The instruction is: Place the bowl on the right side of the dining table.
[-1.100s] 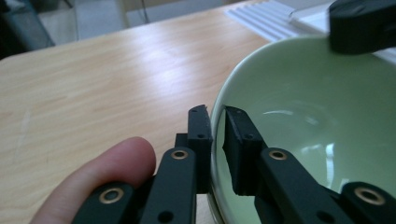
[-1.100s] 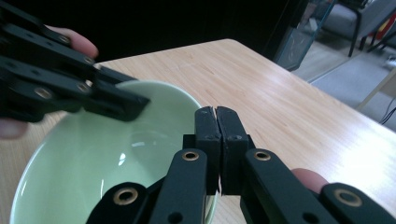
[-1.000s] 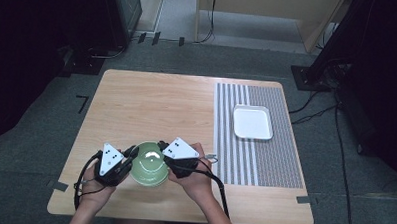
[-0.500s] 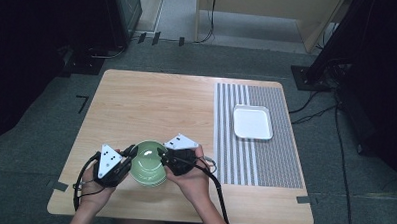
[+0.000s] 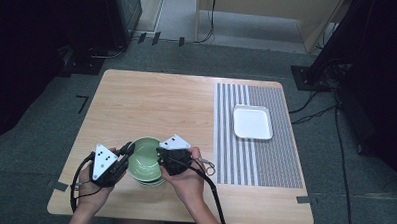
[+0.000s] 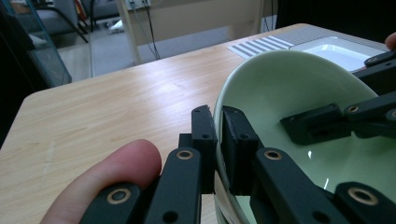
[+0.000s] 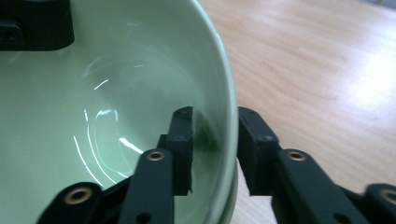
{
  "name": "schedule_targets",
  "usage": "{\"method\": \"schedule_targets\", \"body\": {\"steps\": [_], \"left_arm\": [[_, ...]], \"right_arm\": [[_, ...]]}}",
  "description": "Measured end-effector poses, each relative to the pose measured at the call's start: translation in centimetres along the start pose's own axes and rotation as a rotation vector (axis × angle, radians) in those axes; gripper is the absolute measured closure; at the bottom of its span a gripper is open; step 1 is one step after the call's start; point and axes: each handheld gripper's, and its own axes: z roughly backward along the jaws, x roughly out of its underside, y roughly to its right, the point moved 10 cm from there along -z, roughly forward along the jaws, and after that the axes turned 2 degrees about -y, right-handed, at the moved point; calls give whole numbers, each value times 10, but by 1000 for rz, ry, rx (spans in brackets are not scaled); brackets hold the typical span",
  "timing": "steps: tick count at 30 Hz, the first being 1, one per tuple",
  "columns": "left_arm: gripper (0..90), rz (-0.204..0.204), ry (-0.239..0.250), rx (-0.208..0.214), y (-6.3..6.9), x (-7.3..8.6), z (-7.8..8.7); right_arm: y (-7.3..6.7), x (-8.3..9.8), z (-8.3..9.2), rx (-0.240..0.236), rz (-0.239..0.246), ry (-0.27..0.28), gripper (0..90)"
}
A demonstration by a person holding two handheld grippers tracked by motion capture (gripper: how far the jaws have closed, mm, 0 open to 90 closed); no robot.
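A pale green bowl (image 5: 146, 157) tops a small stack of like bowls near the table's front edge. My left gripper (image 5: 130, 148) is at its left rim. In the left gripper view the jaws (image 6: 217, 126) are shut on the bowl (image 6: 289, 84), pinching its rim. My right gripper (image 5: 160, 155) is at the opposite rim. In the right gripper view its jaws (image 7: 215, 126) have just been opening. They straddle the wall of the bowl (image 7: 116, 70), one inside and one outside, with a small gap on each side. A lower bowl's rim (image 7: 229, 205) shows beneath.
A white square tray (image 5: 252, 122) lies on a grey striped mat (image 5: 257, 164) at the right of the wooden table (image 5: 151, 105). Cables trail from both grippers toward the front edge. Dark equipment and cables stand on the floor around the table.
Both grippers stay at opposite sides of the top bowl. Only small shifts of the hands and the bowl show.
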Motion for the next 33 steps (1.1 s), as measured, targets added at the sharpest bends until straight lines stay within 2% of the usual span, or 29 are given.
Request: {"method": "schedule_targets", "body": {"steps": [2, 7, 12, 15, 16, 18, 20, 22, 24, 26, 27, 31, 33], "left_arm": [[842, 4, 12, -4, 0, -2, 1], [839, -10, 46, -9, 3, -7, 5], [837, -10, 79, -3, 6, -13, 8], [837, -15, 102, -2, 6, -16, 10], [834, -8, 105, 5, 6, -17, 11], [820, 34, 115, 41, 5, -19, 14], [726, 68, 127, 84, 5, -21, 16], [601, 82, 133, 103, 3, -22, 19], [481, 119, 146, 120, 1, -25, 21], [295, 153, 167, 150, -1, -29, 24], [244, 163, 172, 146, -3, -30, 25], [104, 190, 185, 147, -8, -33, 27], [81, 200, 179, 150, -10, -32, 27]], "right_arm": [[-1, -3, 2, -19, -4, 20, 797], [1, -8, 8, -20, -26, 58, 829], [5, -15, 16, 5, -50, 109, 851], [5, -19, 21, 19, -38, 136, 852], [4, -20, 22, 25, -32, 146, 852], [4, -23, 25, 32, -22, 168, 852], [5, -26, 29, 41, -23, 186, 852], [8, -30, 33, 46, -32, 203, 852], [11, -34, 38, 54, -37, 218, 852], [15, -36, 43, 64, -40, 231, 852], [19, -38, 46, 71, -41, 241, 852], [28, -39, 55, 87, -52, 255, 851], [33, -40, 58, 95, -52, 259, 852]]}}
